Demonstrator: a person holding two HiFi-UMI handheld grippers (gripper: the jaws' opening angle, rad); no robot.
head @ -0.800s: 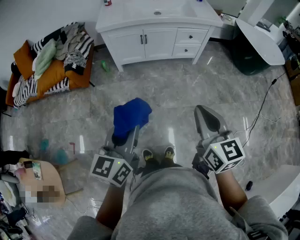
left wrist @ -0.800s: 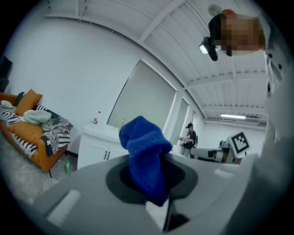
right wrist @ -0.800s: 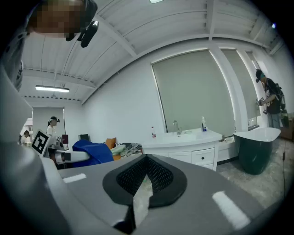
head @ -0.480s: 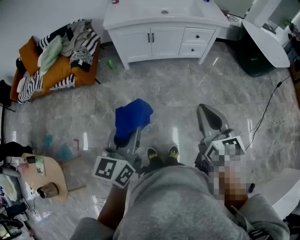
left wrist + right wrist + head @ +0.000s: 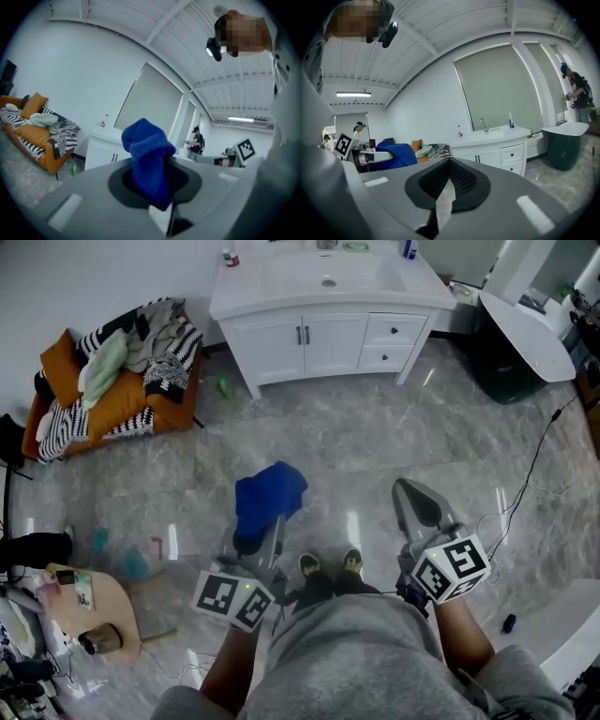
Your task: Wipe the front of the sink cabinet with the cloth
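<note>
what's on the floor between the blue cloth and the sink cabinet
Only bare grey floor lies between the blue cloth in the left gripper and the sink cabinet, seen in the head view.

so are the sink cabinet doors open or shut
Shut. Both doors of the sink cabinet lie flush with its front, handles side by side, no gap showing.

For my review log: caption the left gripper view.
Left gripper shut on a crumpled blue cloth; white sink cabinet beyond.

Your head cam looks steeply down; both gripper cams look fwd, low, all sharing the distant white two-door sink cabinet (image 5: 323, 338).
</note>
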